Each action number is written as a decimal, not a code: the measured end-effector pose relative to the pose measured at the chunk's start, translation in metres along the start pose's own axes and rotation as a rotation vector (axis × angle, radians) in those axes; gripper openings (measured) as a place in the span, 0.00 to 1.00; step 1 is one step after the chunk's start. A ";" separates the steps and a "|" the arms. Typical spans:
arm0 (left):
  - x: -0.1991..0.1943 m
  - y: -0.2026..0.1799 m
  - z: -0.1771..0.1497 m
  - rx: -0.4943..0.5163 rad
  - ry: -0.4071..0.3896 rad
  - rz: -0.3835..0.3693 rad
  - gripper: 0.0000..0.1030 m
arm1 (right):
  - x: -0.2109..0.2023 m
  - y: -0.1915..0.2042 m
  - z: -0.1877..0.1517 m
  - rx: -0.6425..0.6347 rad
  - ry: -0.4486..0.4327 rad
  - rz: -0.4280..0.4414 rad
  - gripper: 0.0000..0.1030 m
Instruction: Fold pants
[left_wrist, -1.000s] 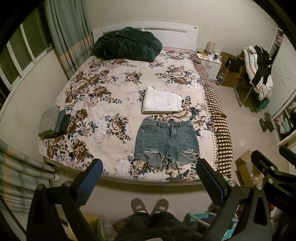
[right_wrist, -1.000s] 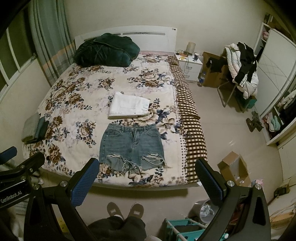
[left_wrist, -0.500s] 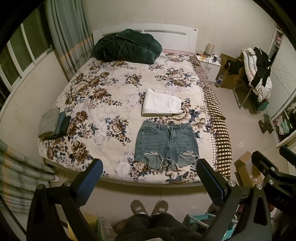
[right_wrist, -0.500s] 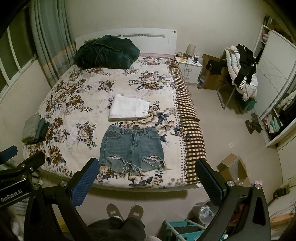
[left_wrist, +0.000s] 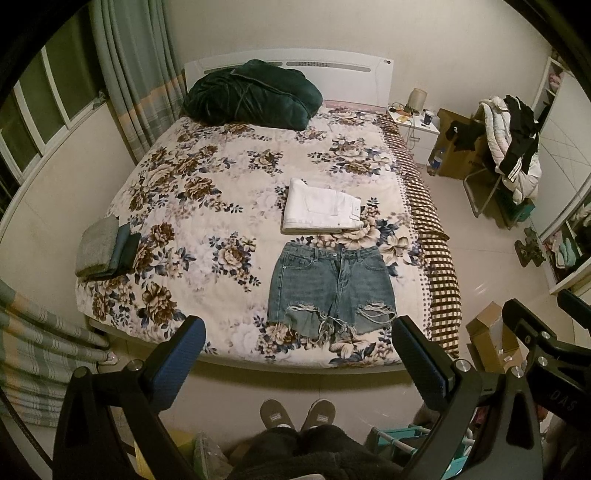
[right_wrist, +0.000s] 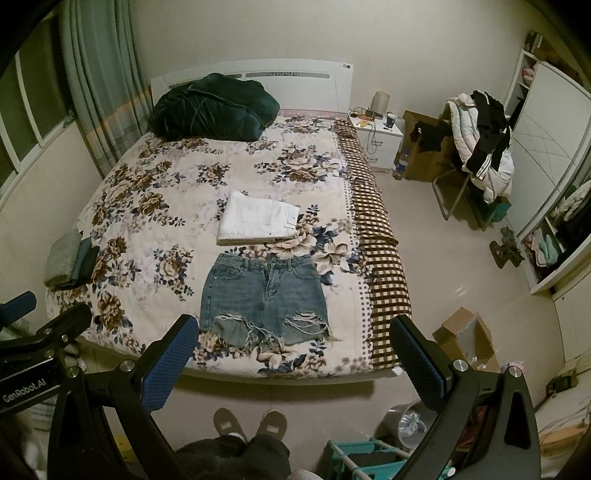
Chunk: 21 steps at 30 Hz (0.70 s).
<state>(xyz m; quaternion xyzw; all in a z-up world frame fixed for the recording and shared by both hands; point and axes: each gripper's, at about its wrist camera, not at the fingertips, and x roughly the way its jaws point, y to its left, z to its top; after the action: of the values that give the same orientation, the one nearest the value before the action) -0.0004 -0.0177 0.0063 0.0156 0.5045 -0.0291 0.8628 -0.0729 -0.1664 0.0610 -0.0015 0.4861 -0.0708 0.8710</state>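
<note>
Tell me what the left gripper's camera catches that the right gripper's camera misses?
Only the left wrist view shows the striped curtain at lower left, plus the right gripper's side. Only the right wrist view shows the silver bin on the floor and the left gripper's "GenRobot.AI" label. Both show the denim shorts flat on the floral bed, the folded white pants, and open grippers: left gripper, right gripper.

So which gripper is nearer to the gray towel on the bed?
Left. The left gripper is off the bed's foot, right of the towel; the right gripper is farther right.
</note>
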 end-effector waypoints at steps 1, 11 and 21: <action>0.000 -0.002 0.000 0.001 0.000 0.000 1.00 | -0.001 0.000 0.000 0.000 0.001 0.001 1.00; 0.000 -0.005 0.003 0.001 0.000 -0.001 1.00 | -0.012 0.003 0.029 0.008 0.013 -0.001 1.00; 0.053 -0.003 0.034 0.013 -0.064 0.094 1.00 | 0.051 -0.009 0.040 0.097 0.048 0.007 1.00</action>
<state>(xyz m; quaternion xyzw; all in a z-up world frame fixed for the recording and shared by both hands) 0.0548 -0.0247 -0.0237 0.0438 0.4750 0.0079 0.8788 -0.0136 -0.1844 0.0398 0.0440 0.5029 -0.0912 0.8584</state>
